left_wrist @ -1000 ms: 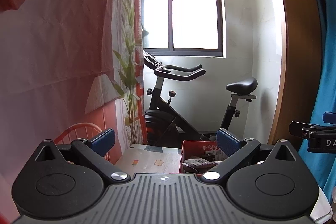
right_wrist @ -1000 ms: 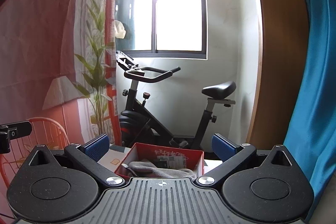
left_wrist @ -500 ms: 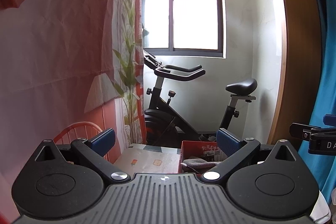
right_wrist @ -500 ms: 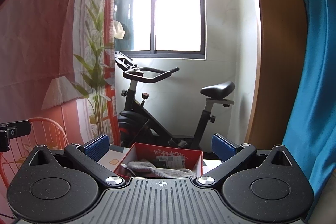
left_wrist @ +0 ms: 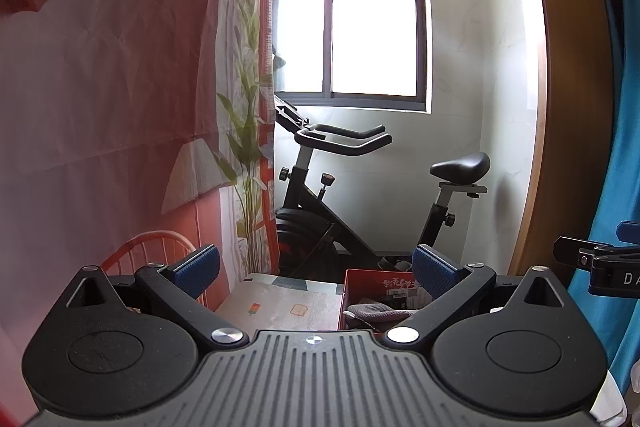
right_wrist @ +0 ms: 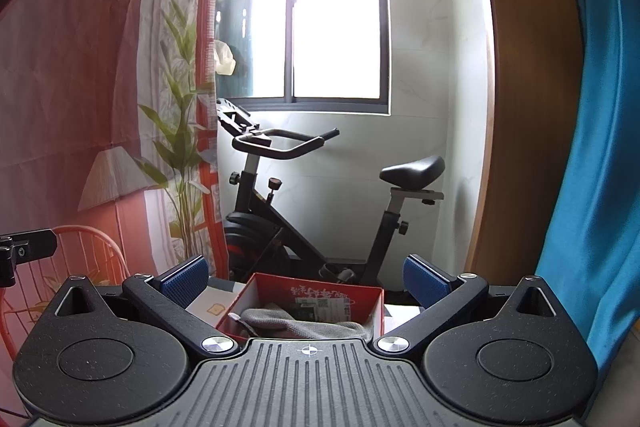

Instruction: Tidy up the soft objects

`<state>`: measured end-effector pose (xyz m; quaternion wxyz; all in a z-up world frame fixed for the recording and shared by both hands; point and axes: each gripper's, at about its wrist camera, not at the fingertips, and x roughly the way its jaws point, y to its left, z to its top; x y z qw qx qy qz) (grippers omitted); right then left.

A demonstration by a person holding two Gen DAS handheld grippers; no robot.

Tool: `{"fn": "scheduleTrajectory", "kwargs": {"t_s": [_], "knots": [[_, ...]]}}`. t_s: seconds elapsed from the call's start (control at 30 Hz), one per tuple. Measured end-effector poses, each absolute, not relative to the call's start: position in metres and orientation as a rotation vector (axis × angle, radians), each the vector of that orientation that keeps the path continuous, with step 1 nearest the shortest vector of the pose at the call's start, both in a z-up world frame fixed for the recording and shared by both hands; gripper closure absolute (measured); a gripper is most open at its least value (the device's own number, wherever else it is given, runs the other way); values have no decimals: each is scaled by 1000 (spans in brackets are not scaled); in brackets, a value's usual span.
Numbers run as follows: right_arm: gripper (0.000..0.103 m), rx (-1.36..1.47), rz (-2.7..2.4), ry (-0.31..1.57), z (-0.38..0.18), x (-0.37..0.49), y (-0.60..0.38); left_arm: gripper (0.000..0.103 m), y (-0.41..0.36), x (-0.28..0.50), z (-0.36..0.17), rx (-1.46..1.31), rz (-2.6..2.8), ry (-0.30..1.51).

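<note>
Grey cloth [right_wrist: 304,325] (lower part hidden) in red box [right_wrist: 320,293].

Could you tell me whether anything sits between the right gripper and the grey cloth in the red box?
Nothing visible does. The right gripper is open above the red box, and the grey cloth lies uncovered inside its open top.

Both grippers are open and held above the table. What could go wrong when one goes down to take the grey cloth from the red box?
1. The grey knitted cloth lies low inside the red cardboard box, so the open right gripper may strike the box wall or lift the box.
2. The open left gripper is beside it; both reaching in may collide.
</note>
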<state>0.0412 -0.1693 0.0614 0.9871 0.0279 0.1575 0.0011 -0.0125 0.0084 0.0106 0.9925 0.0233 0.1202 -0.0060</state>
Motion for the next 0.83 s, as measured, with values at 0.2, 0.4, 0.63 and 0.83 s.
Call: {"fn": "scheduleTrajectory", "kwargs": {"t_s": [0.2,0.4,0.63,0.83], "knots": [[0,58,-1,320,61,41,-170,0,9,-13,11,48,-11,238],[0,57,-4,315,63,39,-170,0,10,-13,12,42,-11,238],[0,60,2,319,63,39,-169,0,9,-14,12,42,-7,241],[0,60,-7,318,66,37,-170,0,9,-14,12,41,-6,240]]}}
